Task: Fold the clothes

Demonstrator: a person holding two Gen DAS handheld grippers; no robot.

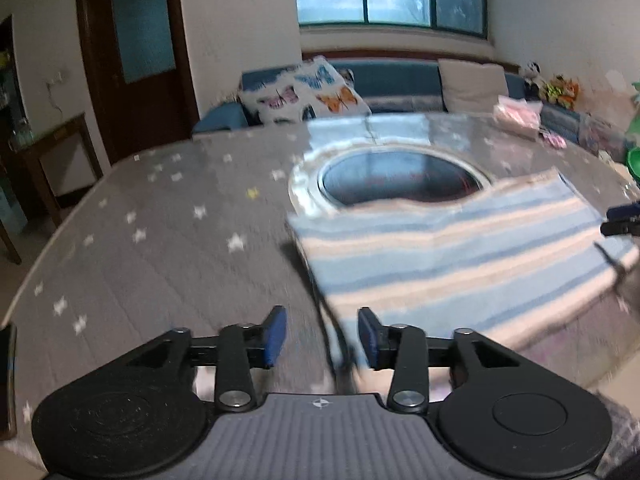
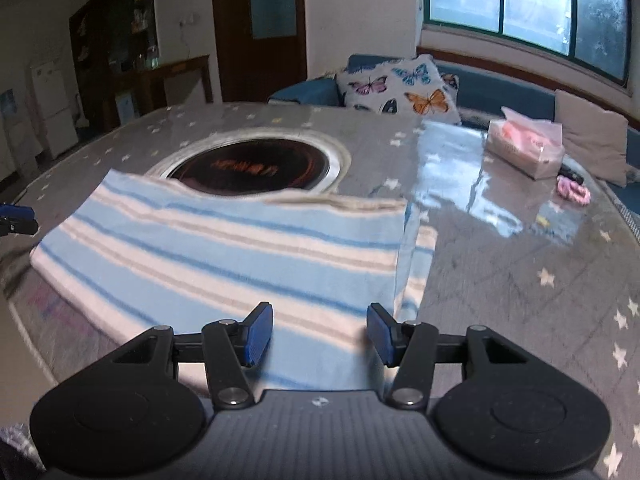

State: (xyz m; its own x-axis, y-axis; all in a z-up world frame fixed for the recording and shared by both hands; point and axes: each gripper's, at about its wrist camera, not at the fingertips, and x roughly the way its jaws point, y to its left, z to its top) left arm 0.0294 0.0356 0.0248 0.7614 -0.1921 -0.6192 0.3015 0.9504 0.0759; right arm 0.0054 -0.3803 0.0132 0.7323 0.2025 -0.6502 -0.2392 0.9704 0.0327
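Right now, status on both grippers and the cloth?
Left gripper open, empty. Right gripper open, empty. Striped cloth folded on table, overlapping round burner.

A grey star-patterned table (image 2: 520, 300) carries a folded blue-and-white striped cloth (image 2: 224, 248) just ahead of the fingers, a round cooktop (image 2: 248, 168) beyond it, a tissue pack (image 2: 524, 148) far right.

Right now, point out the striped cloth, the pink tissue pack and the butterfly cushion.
striped cloth (image 2: 224, 248): right wrist view, middle of its folded top layer.
pink tissue pack (image 2: 526, 146): right wrist view, its front face.
butterfly cushion (image 2: 400, 90): right wrist view, centre of its printed face.
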